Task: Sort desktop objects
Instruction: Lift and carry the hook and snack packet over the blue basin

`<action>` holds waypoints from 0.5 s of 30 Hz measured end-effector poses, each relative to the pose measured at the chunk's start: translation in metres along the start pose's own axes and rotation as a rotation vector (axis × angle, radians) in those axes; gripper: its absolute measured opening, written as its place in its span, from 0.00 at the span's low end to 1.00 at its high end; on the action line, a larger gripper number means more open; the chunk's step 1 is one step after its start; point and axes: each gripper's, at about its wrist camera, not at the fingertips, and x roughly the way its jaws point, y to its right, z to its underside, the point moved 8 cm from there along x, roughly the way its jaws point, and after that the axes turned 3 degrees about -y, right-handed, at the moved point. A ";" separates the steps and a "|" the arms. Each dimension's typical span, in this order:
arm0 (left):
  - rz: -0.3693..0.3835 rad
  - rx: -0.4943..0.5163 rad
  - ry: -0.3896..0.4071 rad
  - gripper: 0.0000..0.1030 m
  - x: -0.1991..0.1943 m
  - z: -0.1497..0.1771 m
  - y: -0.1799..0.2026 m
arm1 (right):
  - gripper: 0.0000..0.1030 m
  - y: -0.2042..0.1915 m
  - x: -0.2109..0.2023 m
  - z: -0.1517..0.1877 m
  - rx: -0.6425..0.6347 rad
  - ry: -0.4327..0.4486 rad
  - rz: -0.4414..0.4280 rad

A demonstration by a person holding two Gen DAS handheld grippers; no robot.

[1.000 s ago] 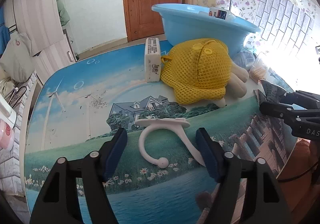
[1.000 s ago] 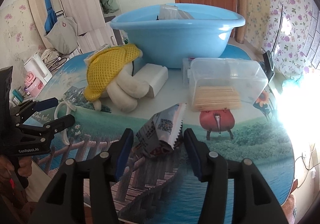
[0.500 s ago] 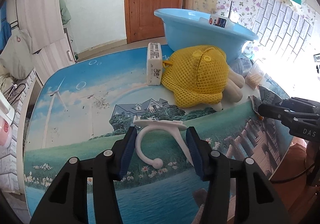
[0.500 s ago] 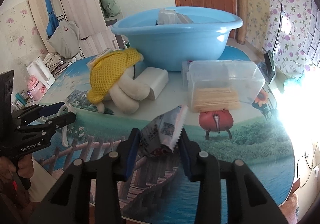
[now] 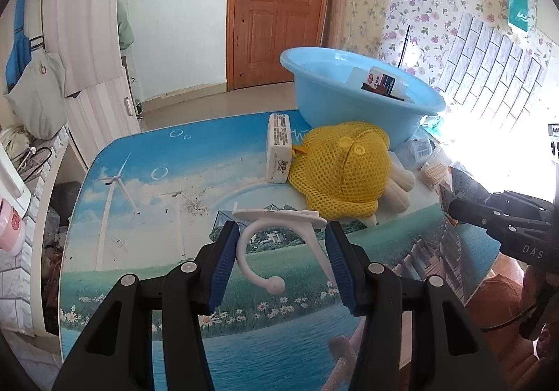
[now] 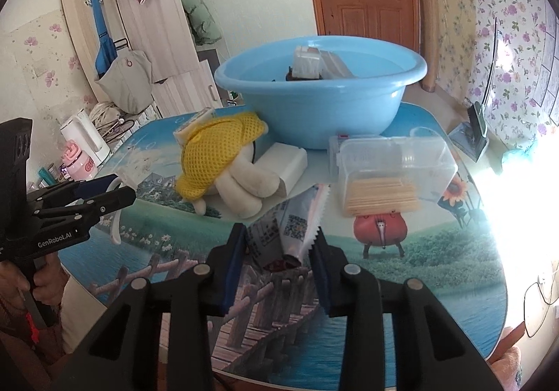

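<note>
A white plastic hook [image 5: 276,244] with a flat oval base is clamped between the blue pads of my left gripper [image 5: 282,228], just above the picture-printed table [image 5: 157,181]. My right gripper [image 6: 279,234] is shut on a crumpled grey snack packet [image 6: 279,234] with a QR code, whose serrated edge sticks up between the fingers. In the left wrist view, the right gripper [image 5: 454,207] reaches in from the right with the packet [image 5: 461,181]. The right wrist view shows the left gripper [image 6: 108,193] at the left edge, the hook [image 6: 115,227] hanging from it.
A blue basin [image 6: 314,115] with boxes inside stands at the back of the table. In front of it lie a plush toy in a yellow mesh cap [image 6: 216,153], a white box [image 6: 290,164] and a clear tub of wooden sticks [image 6: 391,167]. A second white box [image 5: 278,146] stands on edge.
My left gripper's jaws closed onto the white hook and rose a little with it. My right gripper's jaws closed onto the snack packet, which now stands steeper.
</note>
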 end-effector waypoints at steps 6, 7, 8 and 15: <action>0.024 -0.032 0.028 0.49 -0.014 -0.011 0.000 | 0.34 -0.008 -0.012 -0.012 0.029 0.024 -0.069; 0.028 -0.029 0.031 0.49 -0.015 -0.013 0.001 | 0.34 -0.011 -0.015 -0.014 0.021 0.035 -0.070; 0.029 -0.022 0.031 0.49 -0.016 -0.014 0.002 | 0.34 -0.013 -0.019 -0.018 0.008 0.047 -0.065; 0.051 -0.029 0.044 0.49 -0.030 -0.024 0.009 | 0.34 -0.021 -0.033 -0.034 0.015 0.097 -0.112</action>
